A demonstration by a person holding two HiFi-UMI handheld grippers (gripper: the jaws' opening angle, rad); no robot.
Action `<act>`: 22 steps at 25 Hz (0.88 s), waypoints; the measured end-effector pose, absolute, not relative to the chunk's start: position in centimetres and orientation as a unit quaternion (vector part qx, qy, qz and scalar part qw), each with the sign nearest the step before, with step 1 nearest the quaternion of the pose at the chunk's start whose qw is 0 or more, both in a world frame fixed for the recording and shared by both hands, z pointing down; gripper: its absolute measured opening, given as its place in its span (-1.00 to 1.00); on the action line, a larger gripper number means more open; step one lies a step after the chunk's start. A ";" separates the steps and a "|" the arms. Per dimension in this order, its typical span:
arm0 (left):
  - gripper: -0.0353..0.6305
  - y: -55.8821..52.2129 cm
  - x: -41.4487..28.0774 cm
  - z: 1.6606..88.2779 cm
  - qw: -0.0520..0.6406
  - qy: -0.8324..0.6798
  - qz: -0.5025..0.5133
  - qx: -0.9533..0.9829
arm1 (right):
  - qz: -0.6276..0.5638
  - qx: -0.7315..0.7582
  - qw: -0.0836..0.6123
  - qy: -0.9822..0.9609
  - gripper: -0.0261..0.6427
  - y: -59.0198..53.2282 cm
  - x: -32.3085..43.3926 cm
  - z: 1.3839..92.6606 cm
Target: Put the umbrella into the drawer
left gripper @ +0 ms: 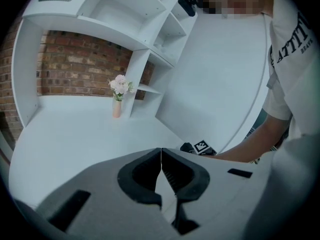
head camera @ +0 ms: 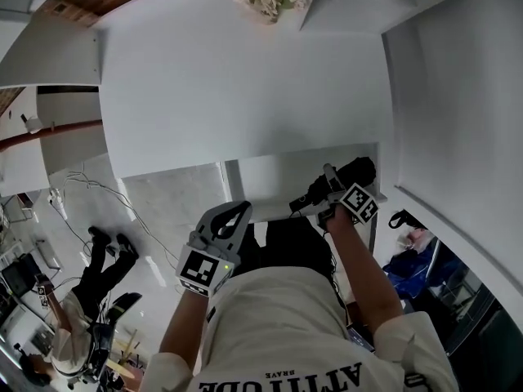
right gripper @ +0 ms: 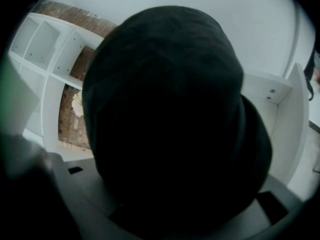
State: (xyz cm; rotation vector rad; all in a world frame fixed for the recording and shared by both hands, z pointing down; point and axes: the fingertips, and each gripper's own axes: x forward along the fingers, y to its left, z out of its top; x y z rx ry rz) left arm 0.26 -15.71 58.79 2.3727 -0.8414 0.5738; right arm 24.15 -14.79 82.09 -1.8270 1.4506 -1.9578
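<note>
The left gripper (left gripper: 161,156), grey plastic with ribbed black pads, is hovering with its jaws pressed together on nothing, just short of the front edge of the smooth white desk (head camera: 245,80). Below that edge the white drawer (head camera: 274,178) is standing open, its flat floor showing. Farther right, the right gripper (head camera: 328,188) is clamping the folded umbrella (head camera: 358,172), a matte black cylinder, slanted over the drawer's right part, with the forearm reaching forward.
</note>
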 end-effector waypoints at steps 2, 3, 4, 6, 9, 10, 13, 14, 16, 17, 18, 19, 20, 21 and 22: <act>-0.82 -15.8 0.4 59.6 0.284 -0.317 0.216 0.879 | -0.648 -0.599 0.032 0.469 -0.17 -14.8 24.0 84.0; -0.82 -16.0 0.5 59.9 0.287 -0.319 0.215 0.877 | -0.652 -0.598 0.027 0.466 -0.17 -14.9 24.0 84.9; -0.81 -16.0 0.7 60.3 0.291 -0.321 0.217 0.875 | -0.657 -0.597 0.025 0.460 -0.17 -15.0 24.0 85.9; -0.82 -16.1 0.9 61.1 0.298 -0.324 0.219 0.871 | -0.668 -0.599 0.026 0.440 -0.17 -15.2 24.1 87.8; -0.82 -16.2 0.8 61.8 0.308 -0.329 0.225 0.864 | -0.686 -0.606 0.022 0.402 -0.17 -14.8 24.1 90.3; -0.82 -16.3 0.8 61.9 0.310 -0.332 0.225 0.862 | -0.691 -0.609 0.017 0.390 -0.17 -14.6 24.1 91.1; -0.81 -16.6 0.8 62.5 0.318 -0.338 0.227 0.856 | -0.699 -0.616 0.001 0.362 -0.17 -14.3 24.3 92.9; -0.82 -16.8 0.8 62.7 0.322 -0.340 0.227 0.854 | -0.702 -0.617 -0.004 0.355 -0.17 -14.3 24.4 93.4; -0.82 -17.0 0.7 62.9 0.326 -0.343 0.228 0.851 | -0.712 -0.615 -0.006 0.339 -0.17 -14.3 24.2 94.1; -0.81 -17.2 0.7 63.1 0.327 -0.345 0.228 0.850 | -0.719 -0.611 -0.001 0.330 -0.17 -14.3 24.1 94.4; -0.82 -17.3 0.6 63.1 0.327 -0.347 0.228 0.849 | -0.727 -0.608 0.007 0.319 -0.17 -14.3 23.9 94.6; -0.82 -17.4 0.6 63.2 0.326 -0.348 0.228 0.849 | -0.733 -0.606 0.014 0.309 -0.17 -14.3 23.9 94.8; -0.82 -17.6 0.5 63.3 0.325 -0.348 0.229 0.849 | -0.736 -0.606 0.018 0.301 -0.17 -14.3 23.9 94.9; -0.82 -17.7 0.5 63.3 0.325 -0.349 0.229 0.848 | -0.738 -0.606 0.019 0.295 -0.15 -14.3 23.9 95.0; -0.82 -17.9 0.4 63.4 0.326 -0.351 0.229 0.847 | -0.739 -0.607 0.017 0.292 -0.14 -14.2 24.0 95.1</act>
